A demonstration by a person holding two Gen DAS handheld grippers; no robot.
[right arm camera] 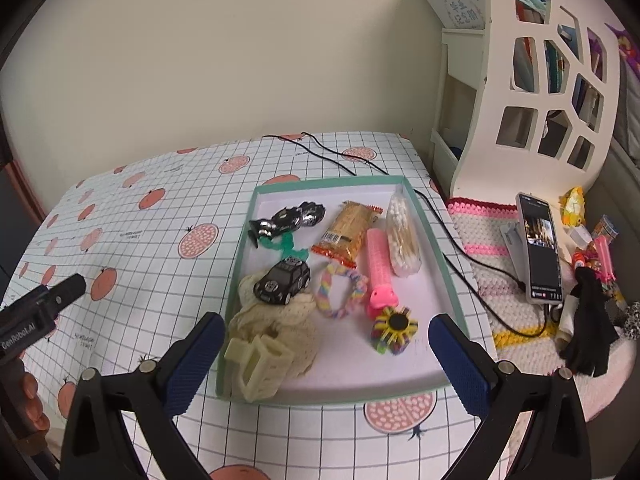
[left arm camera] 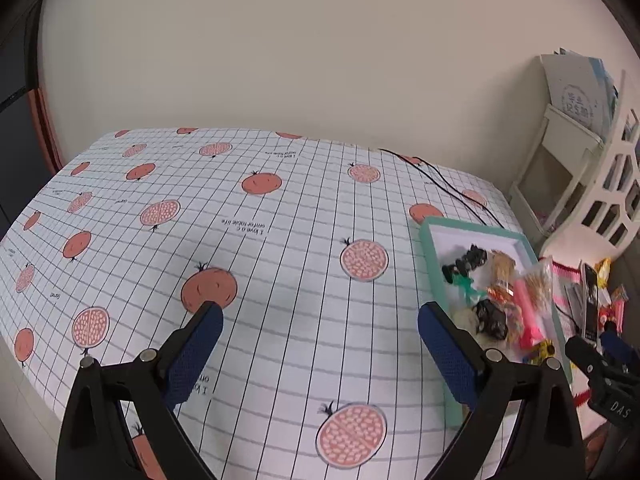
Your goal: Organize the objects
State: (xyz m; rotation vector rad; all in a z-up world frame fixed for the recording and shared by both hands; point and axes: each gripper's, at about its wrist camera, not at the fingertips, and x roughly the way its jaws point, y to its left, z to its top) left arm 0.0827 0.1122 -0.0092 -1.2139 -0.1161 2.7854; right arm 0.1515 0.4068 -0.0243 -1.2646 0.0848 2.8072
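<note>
The left wrist camera is looking forward and down between its wide-spread jaws across the counter (left arm camera: pixel 280 240), facing the cream wall (left arm camera: pixel 280 60) at 12 o'clock, with the teal-rimmed tray (left arm camera: pixel 430 240) sitting near at 3 o'clock. The right wrist camera is hanging close above that same tray (right arm camera: pixel 248 240), which is filling the frame's centre, and is facing the same wall (right arm camera: pixel 240 60). Both views are sharing the tray, the black cable (left arm camera: pixel 440 180) (right arm camera: pixel 340 156) at 1 o'clock, the white lattice shelf (left arm camera: pixel 616 184) (right arm camera: pixel 560 80) and the upright phone (left arm camera: pixel 590 304) (right arm camera: pixel 540 248). Each camera is catching the other gripper: the right gripper (left arm camera: pixel 608 372) at 4 o'clock, the left gripper (right arm camera: pixel 40 312) at 9 o'clock.
</note>
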